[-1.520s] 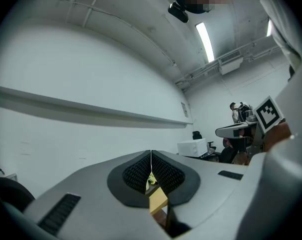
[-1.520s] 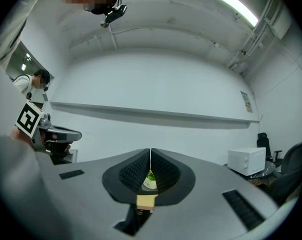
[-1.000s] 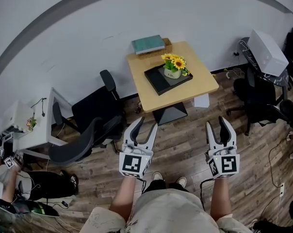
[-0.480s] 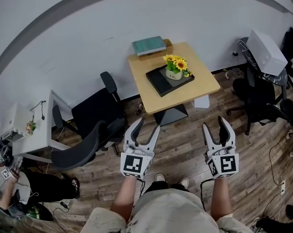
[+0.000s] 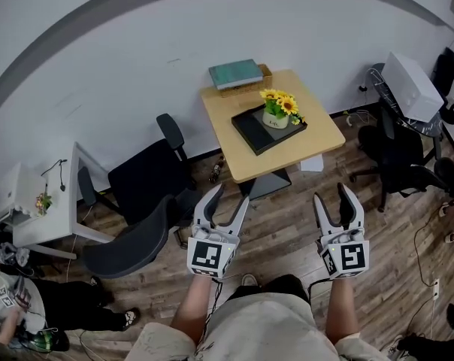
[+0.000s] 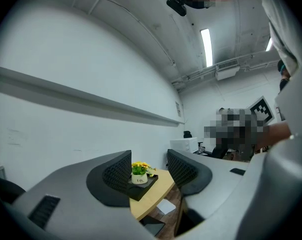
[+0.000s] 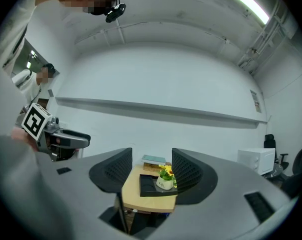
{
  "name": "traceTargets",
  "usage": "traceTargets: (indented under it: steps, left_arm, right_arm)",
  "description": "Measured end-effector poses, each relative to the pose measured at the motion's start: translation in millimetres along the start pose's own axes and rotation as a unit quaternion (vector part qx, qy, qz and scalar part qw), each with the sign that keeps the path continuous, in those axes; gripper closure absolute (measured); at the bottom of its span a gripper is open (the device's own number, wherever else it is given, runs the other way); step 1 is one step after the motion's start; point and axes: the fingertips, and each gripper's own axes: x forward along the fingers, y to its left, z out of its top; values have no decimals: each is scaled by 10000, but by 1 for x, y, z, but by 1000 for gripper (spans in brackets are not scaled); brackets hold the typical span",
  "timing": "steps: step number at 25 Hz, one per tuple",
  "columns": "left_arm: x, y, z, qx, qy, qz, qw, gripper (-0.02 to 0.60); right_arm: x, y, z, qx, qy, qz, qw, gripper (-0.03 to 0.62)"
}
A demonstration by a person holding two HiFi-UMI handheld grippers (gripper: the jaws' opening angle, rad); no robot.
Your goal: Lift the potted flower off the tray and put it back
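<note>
Standing at the far right corner of the tray, mid-table, the potted flower looks light and top-heavy, with a smooth, breakable pot: grasp the pot wall, not the stems. Left gripper and right gripper, well short of it, have just been opening; jaws apart, empty.

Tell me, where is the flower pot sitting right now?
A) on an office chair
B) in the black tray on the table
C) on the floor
B: the potted flower stands in the black tray on the wooden table.
</note>
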Motion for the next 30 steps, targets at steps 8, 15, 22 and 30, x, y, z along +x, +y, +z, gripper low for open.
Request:
traceTargets:
  steps: [8, 15, 22, 30]
  left_arm:
    - [5, 16, -15, -70, 74, -105, 9999, 360]
    - [26, 28, -20, -105, 76, -103, 9999, 360]
    - [59, 33, -24, -120, 90, -174, 9997, 360]
    - [107, 38, -31, -93, 238, -195, 9995, 360]
  right_arm:
    - [13, 7, -7, 45, 30, -82, 10000, 345]
    - [39, 1, -19, 125, 95, -53, 9999, 345]
    - [64, -16, -26, 146, 128, -20, 9998, 345]
    - [101, -49, -41, 268, 206, 26, 9994, 345]
